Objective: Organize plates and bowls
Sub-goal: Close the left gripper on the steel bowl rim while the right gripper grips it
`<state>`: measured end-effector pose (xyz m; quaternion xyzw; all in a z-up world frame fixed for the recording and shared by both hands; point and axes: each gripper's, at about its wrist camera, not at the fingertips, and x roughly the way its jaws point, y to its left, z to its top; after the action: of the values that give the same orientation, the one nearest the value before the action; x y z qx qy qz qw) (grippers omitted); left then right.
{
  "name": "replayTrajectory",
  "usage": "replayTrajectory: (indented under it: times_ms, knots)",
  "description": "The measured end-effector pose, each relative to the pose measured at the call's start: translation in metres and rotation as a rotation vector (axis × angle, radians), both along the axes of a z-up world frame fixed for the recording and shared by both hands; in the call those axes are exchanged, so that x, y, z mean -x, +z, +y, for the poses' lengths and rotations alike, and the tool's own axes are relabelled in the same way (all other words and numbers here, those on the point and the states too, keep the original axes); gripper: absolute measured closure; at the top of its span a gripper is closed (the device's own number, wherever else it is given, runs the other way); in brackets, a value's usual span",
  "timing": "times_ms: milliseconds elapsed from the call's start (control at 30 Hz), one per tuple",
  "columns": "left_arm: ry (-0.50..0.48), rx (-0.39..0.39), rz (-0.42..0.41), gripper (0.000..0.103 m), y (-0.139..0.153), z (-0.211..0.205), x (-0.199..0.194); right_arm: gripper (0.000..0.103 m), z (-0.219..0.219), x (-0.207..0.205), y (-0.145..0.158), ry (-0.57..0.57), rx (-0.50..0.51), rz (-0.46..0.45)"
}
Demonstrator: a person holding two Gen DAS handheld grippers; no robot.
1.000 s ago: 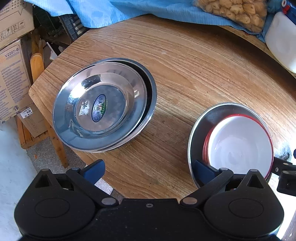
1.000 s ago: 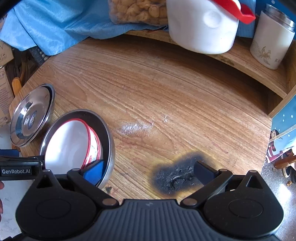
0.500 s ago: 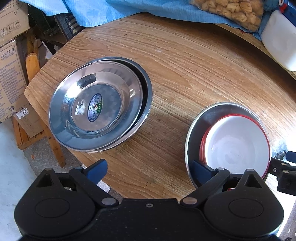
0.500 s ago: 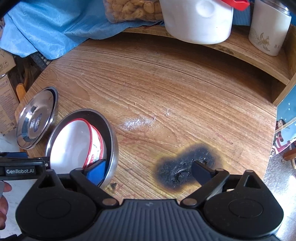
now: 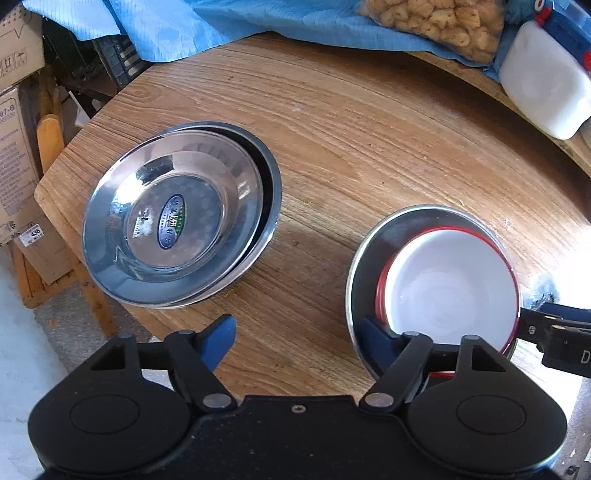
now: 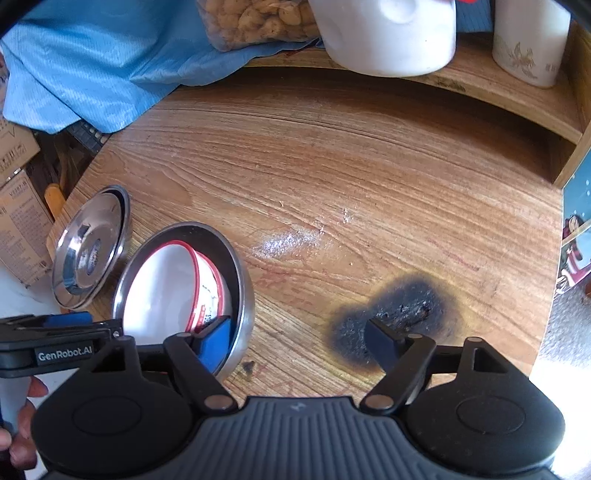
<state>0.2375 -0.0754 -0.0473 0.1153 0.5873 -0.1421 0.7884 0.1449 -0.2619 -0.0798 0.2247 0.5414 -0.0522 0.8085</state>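
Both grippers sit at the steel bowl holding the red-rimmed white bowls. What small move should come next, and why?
Probably finish closing both grippers on the steel bowl rim. The left gripper and right gripper each straddle its near wall from opposite sides, one finger inside beside the red-rimmed white bowls; their jaws have just been closing, but no pad presses yet.

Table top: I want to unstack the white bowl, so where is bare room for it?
Bare wood between the steel bowl, burn mark and white jug. Crowded along the near edge: stacked steel plates and both grippers.
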Motion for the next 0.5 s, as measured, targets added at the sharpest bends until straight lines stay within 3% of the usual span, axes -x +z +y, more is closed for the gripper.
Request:
replayTrajectory:
  times_ms: [100, 233, 500]
  knots:
    - [0.006, 0.03, 0.007, 0.034, 0.0, 0.002, 0.001, 0.038, 0.002, 0.001, 0.002, 0.006, -0.024, -0.019]
    - [0.007, 0.085, 0.024, 0.051, 0.0, 0.003, 0.002, 0.053, 0.007, 0.001, 0.005, 0.023, -0.034, -0.036]
    - [0.006, 0.155, 0.052, 0.069, -0.001, 0.006, 0.002, 0.086, 0.014, -0.001, 0.01, 0.059, -0.08, -0.071]
